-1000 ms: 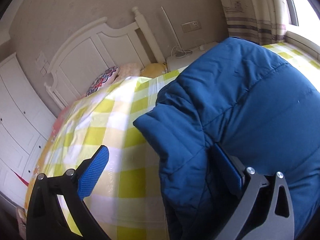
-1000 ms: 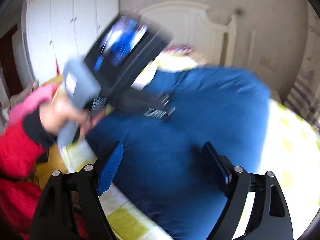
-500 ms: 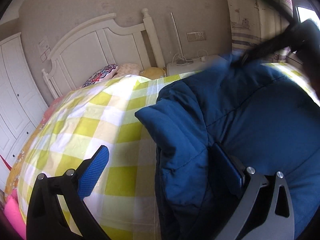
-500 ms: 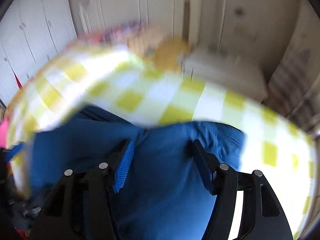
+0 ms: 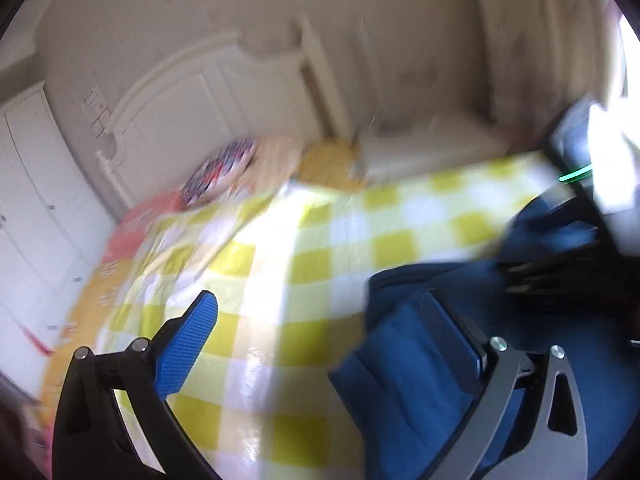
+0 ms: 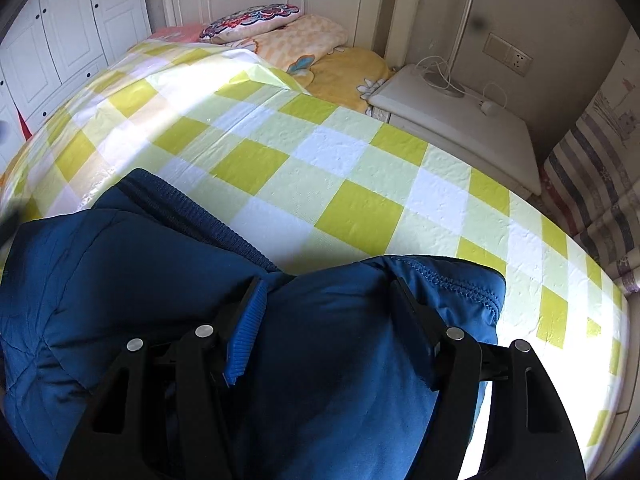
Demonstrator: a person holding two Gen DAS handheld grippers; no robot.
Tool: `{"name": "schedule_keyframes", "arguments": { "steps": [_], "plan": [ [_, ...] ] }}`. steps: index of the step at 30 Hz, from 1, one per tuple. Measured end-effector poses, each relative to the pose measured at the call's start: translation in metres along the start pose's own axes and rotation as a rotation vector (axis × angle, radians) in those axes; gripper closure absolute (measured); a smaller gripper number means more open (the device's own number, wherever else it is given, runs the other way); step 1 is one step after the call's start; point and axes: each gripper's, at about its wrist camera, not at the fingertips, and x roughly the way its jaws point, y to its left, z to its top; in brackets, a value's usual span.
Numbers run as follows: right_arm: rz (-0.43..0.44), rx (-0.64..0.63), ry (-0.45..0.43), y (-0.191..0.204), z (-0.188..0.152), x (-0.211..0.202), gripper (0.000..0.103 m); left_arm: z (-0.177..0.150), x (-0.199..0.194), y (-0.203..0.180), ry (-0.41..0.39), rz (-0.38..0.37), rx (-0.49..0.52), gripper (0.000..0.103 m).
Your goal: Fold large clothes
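Through the left wrist view, badly blurred, our left gripper (image 5: 316, 330) stood spread wide, one pad over the checked bedspread (image 5: 304, 264), the other against the edge of the blue padded jacket (image 5: 404, 364), pinching nothing. The jacket lay at the right of the bed.

Through the right wrist view, sharp, our right gripper (image 6: 328, 328) straddled a fold of the jacket (image 6: 120, 280) near its stitched hem, jaws opening slightly; we could not tell whether the pads pressed the cloth. We judged ourselves at the grasping step; next we would need both grips firm before carrying the edge over.
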Motion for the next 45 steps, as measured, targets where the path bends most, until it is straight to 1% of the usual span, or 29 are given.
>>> {"name": "schedule_keyframes", "arguments": {
  "steps": [1,2,3,5,9,11,12,14,15,17,18,20,21,22,23,24,25,27,29,30,31,33,34,35,36,39,42,43,45],
  "plan": [
    [0.005,0.006,-0.006,-0.001,-0.001,-0.001,0.036,-0.002,0.026,-0.01,0.07,0.028,0.04,0.002],
    [0.011,0.017,-0.011,-0.003,-0.001,-0.002,0.036,-0.01,0.05,-0.023,0.123,0.035,0.085,0.002],
    [0.012,0.03,-0.014,-0.004,-0.002,-0.001,0.036,-0.015,0.062,-0.025,0.13,-0.001,0.066,0.002],
    [0.004,0.026,-0.016,-0.003,-0.001,0.001,0.036,-0.025,0.071,-0.013,0.145,-0.066,-0.046,0.002],
    [-0.018,0.014,-0.014,0.002,0.001,0.0,0.035,-0.038,0.069,-0.01,0.098,-0.044,-0.084,0.002],
    [-0.01,0.026,0.003,-0.002,0.002,-0.014,0.035,-0.039,0.067,-0.011,0.092,-0.051,-0.088,0.002],
    [0.008,0.051,-0.007,-0.004,0.0,-0.03,0.035,-0.039,0.067,-0.011,0.089,-0.053,-0.09,0.002],
    [0.046,0.057,-0.09,-0.005,-0.01,-0.068,0.035,-0.041,0.067,-0.008,0.082,-0.06,-0.104,0.002],
    [0.051,0.055,-0.161,-0.005,-0.021,-0.096,0.034,-0.043,0.067,-0.007,0.078,-0.068,-0.115,0.002],
    [0.062,0.061,-0.22,-0.006,-0.038,-0.121,0.032,-0.045,0.067,-0.007,0.068,-0.071,-0.129,0.002],
    [0.067,0.056,-0.219,-0.004,-0.049,-0.125,0.032,-0.045,0.068,-0.008,0.067,-0.071,-0.131,0.002],
    [0.045,0.033,-0.147,0.003,-0.062,-0.101,0.032,-0.045,0.068,-0.008,0.065,-0.074,-0.135,0.002],
    [0.034,0.018,-0.082,0.009,-0.075,-0.069,0.029,-0.046,0.068,-0.007,0.065,-0.076,-0.137,0.002],
    [0.033,0.026,-0.143,0.011,-0.082,-0.061,0.025,-0.047,0.068,-0.007,0.064,-0.073,-0.139,0.002],
    [0.051,0.043,-0.193,0.009,-0.088,-0.058,0.024,-0.047,0.068,-0.008,0.058,-0.064,-0.137,0.002],
    [0.076,0.065,-0.201,0.005,-0.09,-0.057,0.024,-0.048,0.067,-0.008,0.055,-0.062,-0.138,0.002],
    [0.076,0.064,-0.19,0.004,-0.088,-0.059,0.024,-0.048,0.067,-0.008,0.053,-0.064,-0.14,0.002],
    [0.034,0.044,-0.154,0.01,-0.084,-0.064,0.024,-0.048,0.066,-0.008,0.051,-0.06,-0.134,0.002],
    [0.01,0.058,-0.12,0.014,-0.078,-0.076,0.024,-0.048,0.066,-0.007,0.053,-0.064,-0.136,0.002],
    [0.008,0.056,-0.127,0.018,-0.078,-0.086,0.024,-0.049,0.066,-0.007,0.052,-0.064,-0.137,0.002],
    [0.011,0.04,-0.167,0.025,-0.082,-0.102,0.024,-0.049,0.066,-0.006,0.051,-0.067,-0.141,0.002],
    [0.026,0.031,-0.224,0.039,-0.098,-0.125,0.021,-0.05,0.066,-0.005,0.051,-0.074,-0.15,0.002],
    [0.034,0.011,-0.214,0.047,-0.106,-0.125,0.02,-0.05,0.067,-0.005,0.051,-0.075,-0.15,0.002],
    [0.027,-0.02,-0.177,0.053,-0.111,-0.117,0.02,-0.05,0.067,-0.005,0.051,-0.076,-0.151,0.002],
    [-0.003,-0.044,-0.177,0.061,-0.121,-0.106,0.019,-0.05,0.067,-0.005,0.05,-0.077,-0.151,0.002],
    [0.041,-0.002,-0.185,0.051,-0.122,-0.103,0.016,-0.05,0.067,-0.005,0.047,-0.08,-0.146,0.002],
    [0.051,0.017,-0.178,0.044,-0.12,-0.098,0.012,-0.043,0.061,-0.002,0.047,-0.077,-0.093,0.002],
    [0.053,0.024,-0.182,0.042,-0.122,-0.098,0.012,-0.041,0.054,0.006,0.06,-0.073,-0.111,0.002],
    [0.05,0.032,-0.196,0.041,-0.127,-0.099,0.012,-0.042,0.032,0.024,0.037,-0.065,-0.156,0.002]
  ]
}}
